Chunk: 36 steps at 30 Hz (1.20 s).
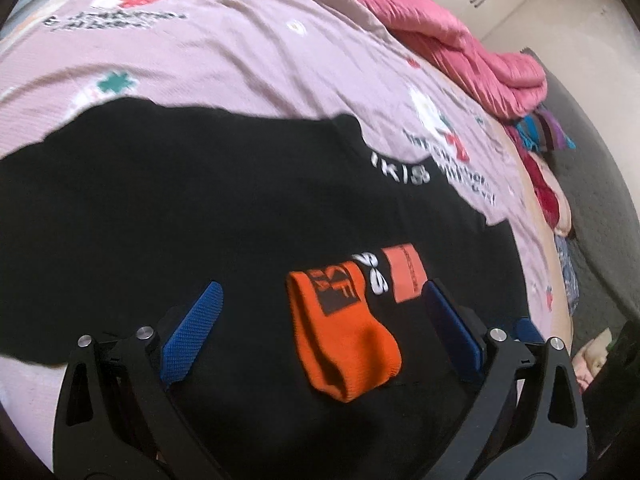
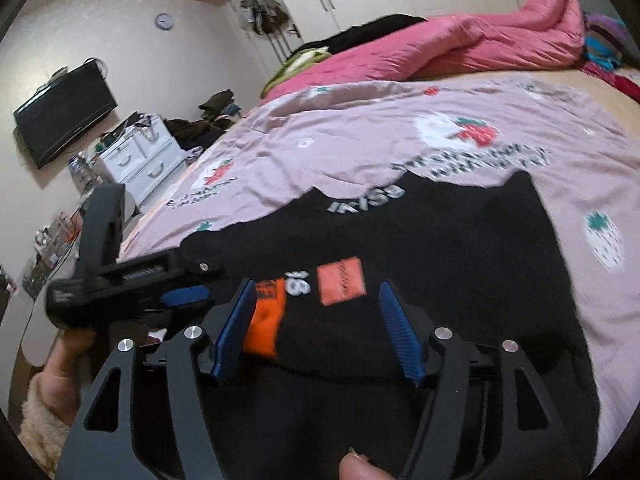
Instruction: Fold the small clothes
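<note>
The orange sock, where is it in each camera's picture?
Left wrist view: the orange sock lies low in the middle, on the black garment, between the open blue fingers.
Right wrist view: the orange sock sits low and left of middle, partly hidden behind the left blue finger.
Shared landmark: the orange label patch beside the sock.

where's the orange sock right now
The orange sock lies on the black garment on the bed, between the left gripper's open fingers, beside the orange patch.

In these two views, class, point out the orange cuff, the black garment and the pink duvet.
orange cuff (image 1: 344,344), left wrist view, ribbed middle.
black garment (image 1: 160,208), left wrist view, flat middle.
pink duvet (image 2: 460,44), right wrist view, bunched fold.
</note>
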Available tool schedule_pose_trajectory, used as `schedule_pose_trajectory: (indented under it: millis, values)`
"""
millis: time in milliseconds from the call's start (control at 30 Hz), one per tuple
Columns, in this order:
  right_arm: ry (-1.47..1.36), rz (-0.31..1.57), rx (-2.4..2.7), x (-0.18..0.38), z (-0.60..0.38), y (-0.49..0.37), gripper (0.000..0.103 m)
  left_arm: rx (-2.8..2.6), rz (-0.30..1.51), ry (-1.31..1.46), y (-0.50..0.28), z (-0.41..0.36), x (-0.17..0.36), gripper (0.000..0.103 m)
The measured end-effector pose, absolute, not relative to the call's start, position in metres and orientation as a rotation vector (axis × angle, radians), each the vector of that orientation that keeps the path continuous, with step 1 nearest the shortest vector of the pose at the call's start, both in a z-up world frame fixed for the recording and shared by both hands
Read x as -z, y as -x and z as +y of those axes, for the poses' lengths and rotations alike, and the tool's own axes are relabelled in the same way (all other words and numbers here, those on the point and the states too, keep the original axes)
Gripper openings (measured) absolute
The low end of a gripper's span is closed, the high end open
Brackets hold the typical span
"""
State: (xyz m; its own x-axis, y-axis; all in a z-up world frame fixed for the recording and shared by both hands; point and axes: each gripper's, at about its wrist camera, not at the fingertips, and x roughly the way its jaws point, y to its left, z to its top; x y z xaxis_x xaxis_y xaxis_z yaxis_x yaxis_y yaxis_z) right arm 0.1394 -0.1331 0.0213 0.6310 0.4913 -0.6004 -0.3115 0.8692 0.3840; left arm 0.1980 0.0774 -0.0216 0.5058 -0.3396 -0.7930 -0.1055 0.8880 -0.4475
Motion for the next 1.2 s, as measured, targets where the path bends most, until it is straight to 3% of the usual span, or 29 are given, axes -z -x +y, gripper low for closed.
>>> schedule_pose_trajectory:
  millis: [233,300,433,800,1200]
  values:
    - [-0.347,0.758,-0.386,-0.024,-0.182,-0.124,0.066,0.199,1.041,0.425,-0.197,0.049,0.031,0.063]
    - [-0.375,0.761,-0.376,-0.022,-0.193,-0.120,0.066,0.204,1.034,0.404,-0.198,0.044,0.030,0.049]
    - [-0.394,0.754,-0.330,-0.023,-0.211,-0.114,0.066,0.208,1.015,0.419,-0.199,0.046,0.029,0.010]
    - [-0.418,0.744,-0.268,-0.021,-0.232,-0.108,0.066,0.237,0.829,0.398,-0.183,0.054,-0.036,0.006]
    - [-0.327,0.780,-0.203,-0.013,-0.222,-0.126,0.066,0.199,0.875,0.403,-0.179,0.073,-0.022,0.007]
